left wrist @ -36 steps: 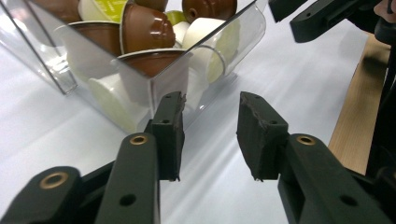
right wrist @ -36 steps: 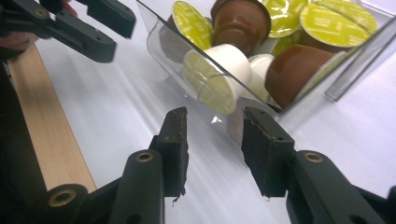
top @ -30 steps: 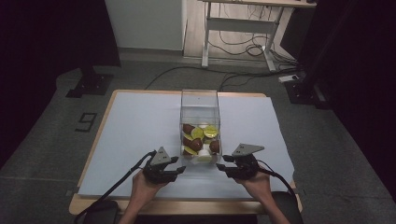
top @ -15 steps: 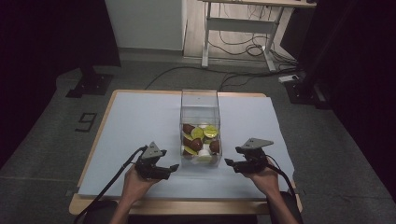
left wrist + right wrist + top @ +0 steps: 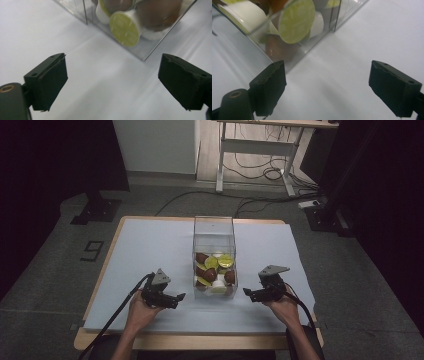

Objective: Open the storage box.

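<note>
At the near edge of the table (image 5: pixel 150 235), covered with a pale sheet, a person's two hands each hold a black two-jaw gripper. The left gripper (image 5: pixel 181 296) sits to the left of a clear plastic box (image 5: pixel 214 227), and the right gripper (image 5: pixel 246 291) sits to its right, both pointing inward at the box's lower front but not touching it. Each gripper's jaws have just been opening and now stand wide apart with nothing between them.

The box stands upright at the middle of the table, its bottom part filled with coffee capsules (image 5: pixel 215 270) in brown, yellow-green and white.

From above, the capsules are small patches of colour. The left gripper view brings them close: a capsule with a round yellow-green lid (image 5: pixel 125 28) faces the camera through the wall, just above a bottom corner of the box. The right gripper view shows a similar lid (image 5: pixel 297 21) beside a white capsule (image 5: pixel 244 15).

Beyond the table, cables lie on a grey floor (image 5: pixel 350 270) beneath a desk frame (image 5: pixel 255 150).
</note>
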